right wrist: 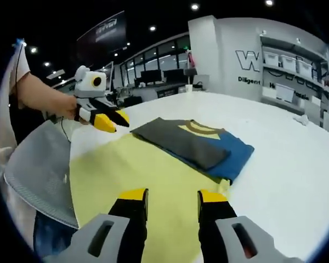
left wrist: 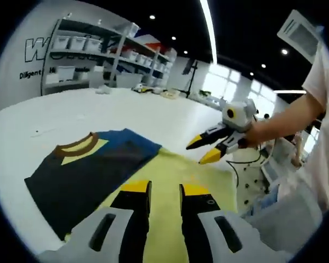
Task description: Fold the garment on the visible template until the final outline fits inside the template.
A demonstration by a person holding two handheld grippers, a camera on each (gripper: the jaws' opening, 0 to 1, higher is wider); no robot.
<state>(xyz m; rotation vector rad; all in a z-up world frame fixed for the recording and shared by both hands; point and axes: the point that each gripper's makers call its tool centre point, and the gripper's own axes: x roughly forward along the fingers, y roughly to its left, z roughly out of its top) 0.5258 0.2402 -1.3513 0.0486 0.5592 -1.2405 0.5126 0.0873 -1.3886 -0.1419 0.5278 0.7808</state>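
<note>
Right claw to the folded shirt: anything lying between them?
Nothing; in the right gripper view, just bare yellow template runs from the right claw to the folded shirt.

The left gripper view looks low across the white table (left wrist: 98,109) toward the shelves (left wrist: 104,55); the right gripper view faces it obliquely. Both share the folded garment (left wrist: 93,164) on the yellow template (right wrist: 142,181).
</note>
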